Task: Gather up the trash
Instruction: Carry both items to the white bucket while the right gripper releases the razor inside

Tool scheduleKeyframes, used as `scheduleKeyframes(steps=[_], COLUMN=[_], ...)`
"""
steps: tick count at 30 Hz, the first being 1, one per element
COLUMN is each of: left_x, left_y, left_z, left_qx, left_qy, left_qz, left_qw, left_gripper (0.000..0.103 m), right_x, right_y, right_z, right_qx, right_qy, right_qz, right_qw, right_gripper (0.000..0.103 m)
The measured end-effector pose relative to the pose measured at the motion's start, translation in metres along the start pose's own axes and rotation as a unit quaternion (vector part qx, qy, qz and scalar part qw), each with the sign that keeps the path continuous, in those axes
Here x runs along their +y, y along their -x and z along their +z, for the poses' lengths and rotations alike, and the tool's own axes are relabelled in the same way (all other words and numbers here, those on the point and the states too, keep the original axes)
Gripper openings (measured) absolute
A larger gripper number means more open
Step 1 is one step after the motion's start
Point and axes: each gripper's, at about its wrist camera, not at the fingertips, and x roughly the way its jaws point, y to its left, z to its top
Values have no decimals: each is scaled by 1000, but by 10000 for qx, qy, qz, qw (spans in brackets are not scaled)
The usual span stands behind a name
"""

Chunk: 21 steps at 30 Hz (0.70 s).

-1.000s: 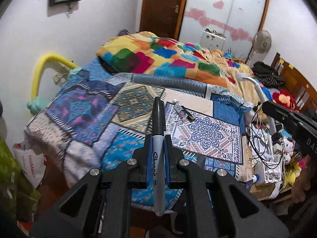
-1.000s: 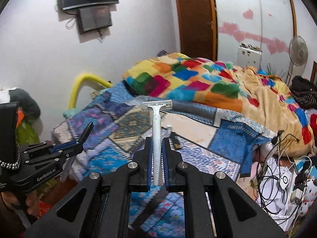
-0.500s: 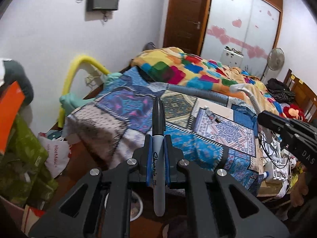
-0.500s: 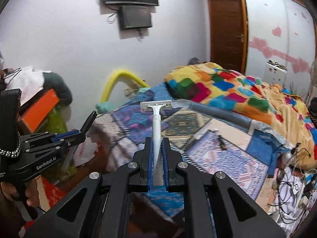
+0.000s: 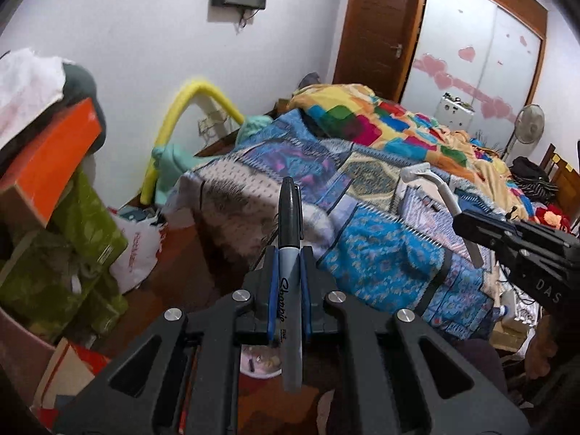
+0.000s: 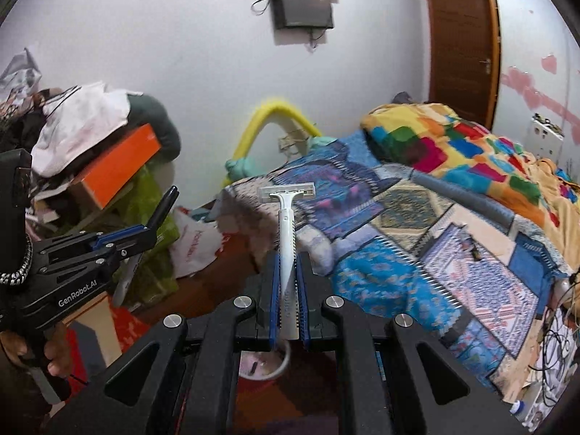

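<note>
My left gripper (image 5: pixel 288 291) is shut on a black and grey Sharpie marker (image 5: pixel 289 253), cap pointing forward and up. My right gripper (image 6: pixel 288 301) is shut on a white disposable razor (image 6: pixel 287 239), its blade head up. Each gripper shows in the other's view: the right gripper (image 5: pixel 467 226) with the razor (image 5: pixel 435 185) at the right of the left wrist view, the left gripper (image 6: pixel 145 233) with the marker (image 6: pixel 165 208) at the left of the right wrist view. Below both grippers, on the floor, sits a small white bowl-like container (image 6: pixel 266 362), mostly hidden by the jaws.
A bed with a blue patchwork quilt (image 5: pixel 366 253) and a colourful blanket (image 5: pixel 380 123) fills the right. On the left stands a pile with an orange box (image 5: pixel 50 166), green bags (image 5: pixel 72 246) and a white plastic bag (image 5: pixel 139 253). A yellow foam tube (image 5: pixel 181 123) leans at the wall.
Both grippers have swung left, away from the bed and toward the pile by the wall. The floor and a white container have come into view below. Marker and razor stay gripped.
</note>
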Motion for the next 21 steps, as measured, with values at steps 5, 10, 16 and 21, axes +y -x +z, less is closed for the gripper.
scheduleKeyframes(steps=[5,10,16,21], left_x=[26,48,71,87], left_y=[-16,-45,-86,-120], left_z=[-25,-53,-86,-109], left_qx=[324,715,1253,1653], left_qy=[237,305,553,701], left_qz=[81,324,398,493], left_qw=[9992,9964,9898,9825], left_gripper=[10,10,10,10], right_x=[24,40,50,51], right_y=[-24,-61,-116,-164], right_z=[-9,-27,-55,-77], right_qx=[309,832,1638,2287], right_qy=[107,138,116,115], right_qz=[114,246,344,406], right_qw=[9994,9961,9858,9726], right_gripper=[9,9,9,9])
